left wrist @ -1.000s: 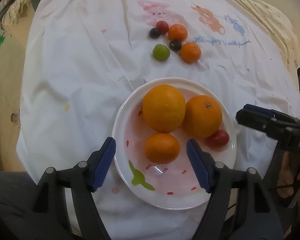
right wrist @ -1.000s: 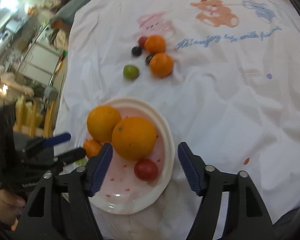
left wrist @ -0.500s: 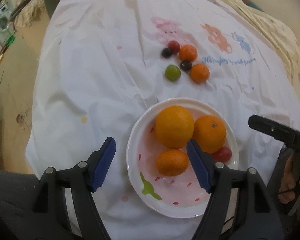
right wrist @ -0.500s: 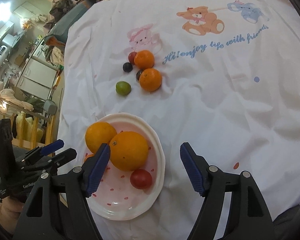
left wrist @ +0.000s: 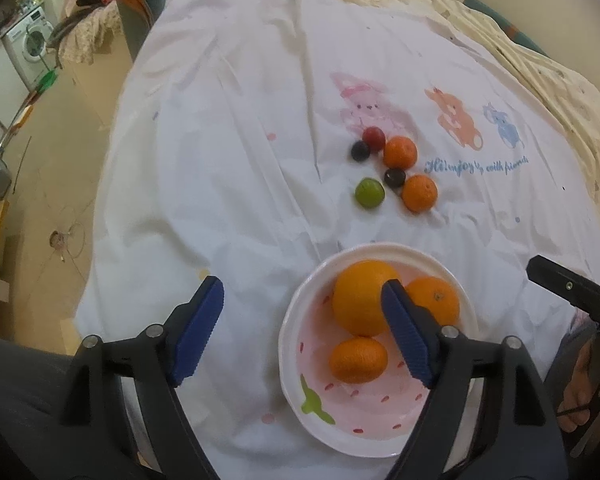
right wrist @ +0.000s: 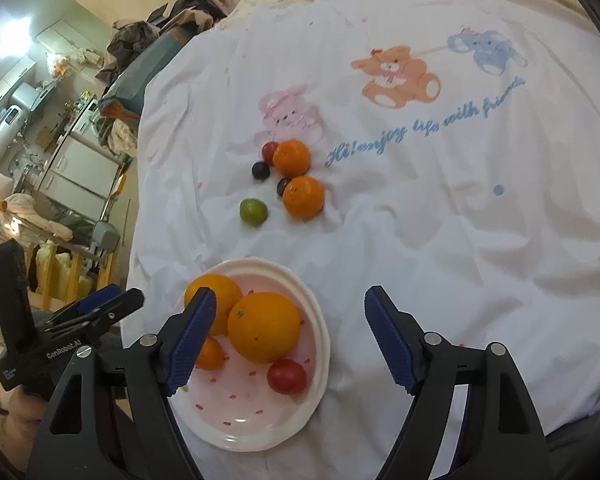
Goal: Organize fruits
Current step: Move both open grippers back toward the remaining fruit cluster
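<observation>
A white and pink plate (left wrist: 288,344) holds two big oranges (left wrist: 360,300), a small mandarin (left wrist: 358,360) and a red tomato (right wrist: 286,376). Farther off on the cloth lie two mandarins (left wrist: 419,193), a green fruit (left wrist: 369,193), a red one (left wrist: 374,138) and two dark ones (left wrist: 359,151). My left gripper (left wrist: 300,286) hovers above the plate's left rim, its jaws opening with nothing gripped. Over the plate's right side hangs my right gripper (right wrist: 291,295), its jaws also opening and bare. From the right wrist, the loose green fruit (right wrist: 253,211) lies beyond the plate rim (right wrist: 320,344).
A white tablecloth (right wrist: 460,240) printed with cartoon animals and blue writing covers the table. Its left edge drops to the floor (left wrist: 60,160). A washing machine (left wrist: 28,44) and cluttered furniture (right wrist: 80,160) stand to the left. A hand (left wrist: 580,380) shows at the lower right.
Both grippers have risen and pulled back, so the plate looks smaller and more of the cloth shows. Both pairs of jaws stand wider apart. The fruits have not moved.
</observation>
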`<state>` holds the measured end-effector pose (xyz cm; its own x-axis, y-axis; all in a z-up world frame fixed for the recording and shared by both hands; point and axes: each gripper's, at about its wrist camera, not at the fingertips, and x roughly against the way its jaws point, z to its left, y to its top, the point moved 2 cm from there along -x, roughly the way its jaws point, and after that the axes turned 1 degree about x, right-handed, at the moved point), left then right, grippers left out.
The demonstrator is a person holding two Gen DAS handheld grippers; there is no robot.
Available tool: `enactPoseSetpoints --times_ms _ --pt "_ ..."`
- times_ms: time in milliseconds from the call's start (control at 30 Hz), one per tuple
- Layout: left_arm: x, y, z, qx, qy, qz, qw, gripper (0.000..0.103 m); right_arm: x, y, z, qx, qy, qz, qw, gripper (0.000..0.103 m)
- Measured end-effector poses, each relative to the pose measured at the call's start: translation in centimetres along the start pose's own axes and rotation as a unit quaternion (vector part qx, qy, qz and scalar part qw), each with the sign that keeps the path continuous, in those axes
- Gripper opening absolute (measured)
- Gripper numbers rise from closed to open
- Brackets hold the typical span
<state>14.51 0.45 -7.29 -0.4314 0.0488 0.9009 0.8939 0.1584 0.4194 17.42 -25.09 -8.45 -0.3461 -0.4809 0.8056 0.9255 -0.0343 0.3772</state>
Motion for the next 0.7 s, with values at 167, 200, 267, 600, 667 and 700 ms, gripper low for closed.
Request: enactPoseSetpoints --times_ms 167,200,267,600,667,700 --pt "0.5 1.1 0.2 0.005 0.010 -0.016 0.9998 0.078 0.3 0.7 -0.5 -0.007 0.001 -0.009 1.000 0.080" --pt "0.5 1.3 0.1 0.005 0.010 -0.017 0.9998 0.078 0.3 0.8 -0.6 -0.008 0.000 -0.009 1.000 0.080" --pt "0.4 1.8 0.0 0.000 0.014 -0.015 0.9998 0.078 0.4 1.2 -0.8 -0.011 -0.001 -0.011 1.000 0.080" --pt "-0.4 5.1 -0.7 -0.013 0.009 -0.019 0.9997 0.078 0.2 4.2 -2.0 -0.021 -0.014 -0.014 1.000 0.082" --pt "-1.1 5.7 -0.6 -0.004 0.007 -0.007 0.9999 0.078 0.0 5.0 -2.5 -0.026 -0.016 -0.013 0.999 0.082" --pt "-1.4 6.0 -0.6 0.002 0.004 -0.003 1.0000 0.078 -0.2 5.5 -2.8 -0.029 -0.017 -0.011 0.999 0.082"
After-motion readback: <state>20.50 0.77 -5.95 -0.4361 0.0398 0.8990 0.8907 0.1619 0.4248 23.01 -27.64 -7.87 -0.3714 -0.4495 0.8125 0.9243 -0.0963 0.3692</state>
